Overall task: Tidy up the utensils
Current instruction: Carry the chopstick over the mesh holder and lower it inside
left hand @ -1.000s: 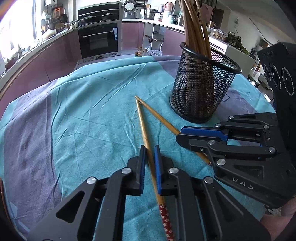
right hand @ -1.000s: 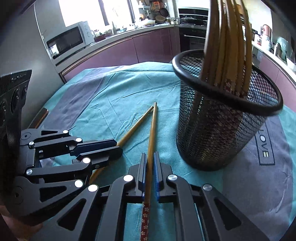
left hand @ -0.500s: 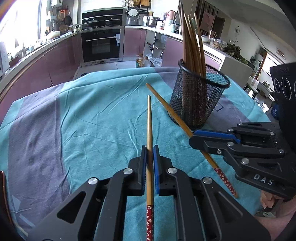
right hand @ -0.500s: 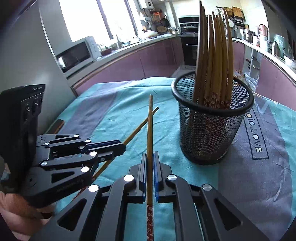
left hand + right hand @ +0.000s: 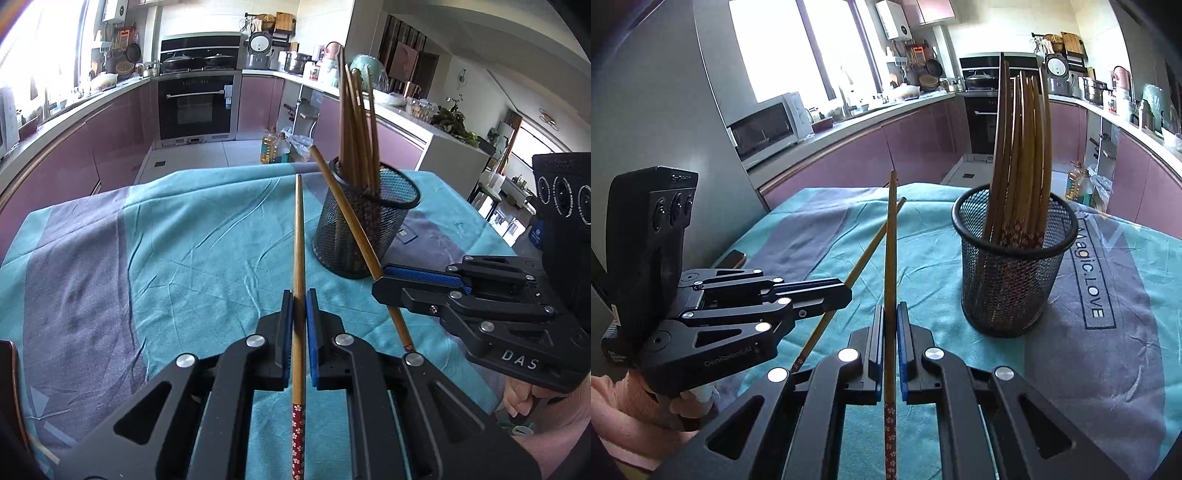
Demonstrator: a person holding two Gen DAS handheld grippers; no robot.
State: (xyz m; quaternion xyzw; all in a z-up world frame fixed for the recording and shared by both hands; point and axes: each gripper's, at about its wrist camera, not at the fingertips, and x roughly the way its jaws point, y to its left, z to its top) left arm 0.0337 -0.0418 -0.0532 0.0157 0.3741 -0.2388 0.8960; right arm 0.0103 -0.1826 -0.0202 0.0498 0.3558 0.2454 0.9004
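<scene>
My left gripper (image 5: pixel 299 295) is shut on a wooden chopstick (image 5: pixel 298 240) with a red flowered end, held above the table and pointing forward. My right gripper (image 5: pixel 890 310) is shut on a second such chopstick (image 5: pixel 890 240). In the left wrist view the right gripper (image 5: pixel 380 284) sits to the right, its chopstick (image 5: pixel 347 214) slanting across the black mesh holder (image 5: pixel 369 229). In the right wrist view the left gripper (image 5: pixel 846 291) sits to the left with its chopstick (image 5: pixel 864 254). The mesh holder (image 5: pixel 1012 280) stands upright at the right with several chopsticks (image 5: pixel 1023 147) in it.
A teal and grey tablecloth (image 5: pixel 166 243) covers the table; it also shows in the right wrist view (image 5: pixel 1108 369). A dark flat object (image 5: pixel 733 258) lies near the table's left edge. Kitchen counters and an oven (image 5: pixel 195 107) lie beyond the table.
Both grippers have lifted their chopsticks off the cloth and risen higher. The holder now looks smaller and farther off in both views.
</scene>
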